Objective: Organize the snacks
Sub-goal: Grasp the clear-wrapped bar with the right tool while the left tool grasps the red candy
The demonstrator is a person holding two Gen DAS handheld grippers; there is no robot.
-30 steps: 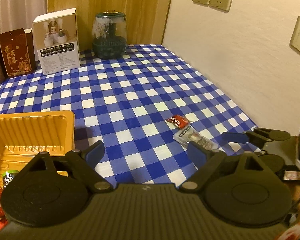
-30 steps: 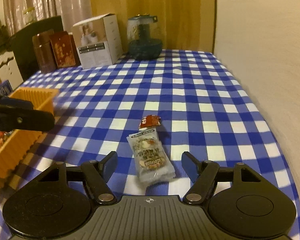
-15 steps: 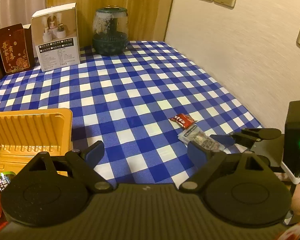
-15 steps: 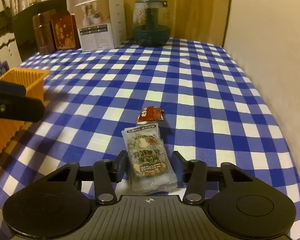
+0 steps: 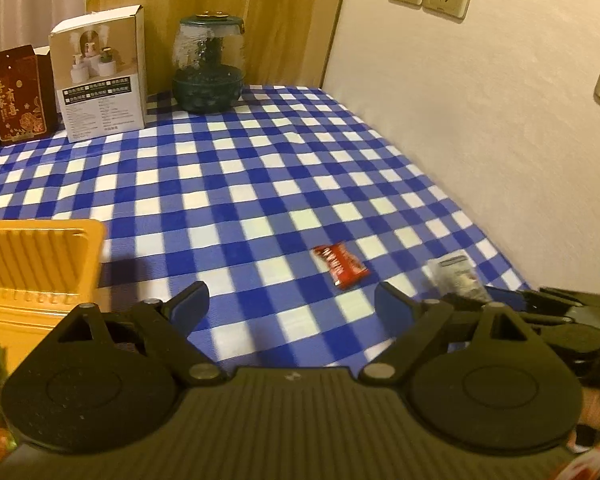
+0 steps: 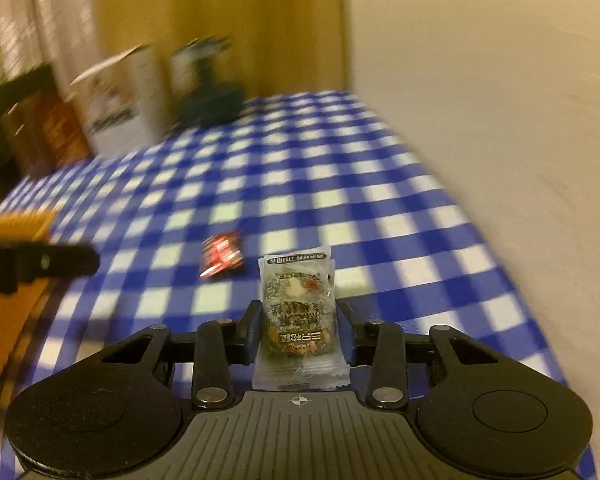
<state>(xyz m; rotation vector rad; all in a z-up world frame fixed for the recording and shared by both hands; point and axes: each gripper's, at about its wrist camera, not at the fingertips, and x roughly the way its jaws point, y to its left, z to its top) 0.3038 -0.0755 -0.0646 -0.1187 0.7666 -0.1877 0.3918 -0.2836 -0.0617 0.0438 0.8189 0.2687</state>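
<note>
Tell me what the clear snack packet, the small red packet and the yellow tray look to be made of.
Clear snack packet: thin, glossy plastic film, see-through, with crimped ends.
Small red packet: probably printed plastic or foil wrap; glossy highlights.
Yellow tray: likely thin moulded plastic, ribbed walls with a slight sheen.

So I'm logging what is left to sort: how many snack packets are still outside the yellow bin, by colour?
Clear plastic packet with dark printing, gripped between the closing jaws of the right gripper: 1
Small red foil packet, lying on the blue-and-white checked tablecloth: 1
Total: 2
Packets inside the yellow plastic bin are mostly hidden and not counted.
</note>
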